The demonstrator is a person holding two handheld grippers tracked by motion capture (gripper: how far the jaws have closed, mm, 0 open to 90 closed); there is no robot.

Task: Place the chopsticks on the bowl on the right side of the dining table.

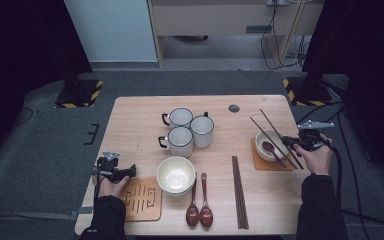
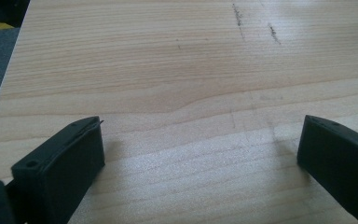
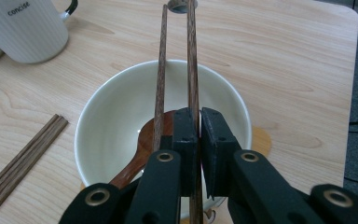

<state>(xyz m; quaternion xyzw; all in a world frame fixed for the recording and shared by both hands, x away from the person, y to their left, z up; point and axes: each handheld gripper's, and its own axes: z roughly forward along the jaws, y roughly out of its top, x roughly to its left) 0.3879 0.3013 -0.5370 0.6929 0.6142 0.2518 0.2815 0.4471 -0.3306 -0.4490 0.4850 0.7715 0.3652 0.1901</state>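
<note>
Over the small bowl (image 3: 121, 116) at the table's right edge, the right gripper (image 3: 199, 135) is clamped on one chopstick (image 3: 192, 60), while a second chopstick (image 3: 160, 70) lies just beside it across the rim, outside the jaws. Both sticks run lengthwise away from the gripper over the bowl, above the spoon (image 3: 144, 144) inside. Far across the table, the left gripper (image 1: 115, 172) rests with jaws wide apart on bare wood, so the right hand (image 1: 317, 157) is much nearer.

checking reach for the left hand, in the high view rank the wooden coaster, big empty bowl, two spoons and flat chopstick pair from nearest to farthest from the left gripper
1. wooden coaster, just right of the left gripper, near edge.
2. big empty bowl, next right.
3. two spoons, beyond the bowl, centre front.
4. flat chopstick pair, farthest right.
</note>
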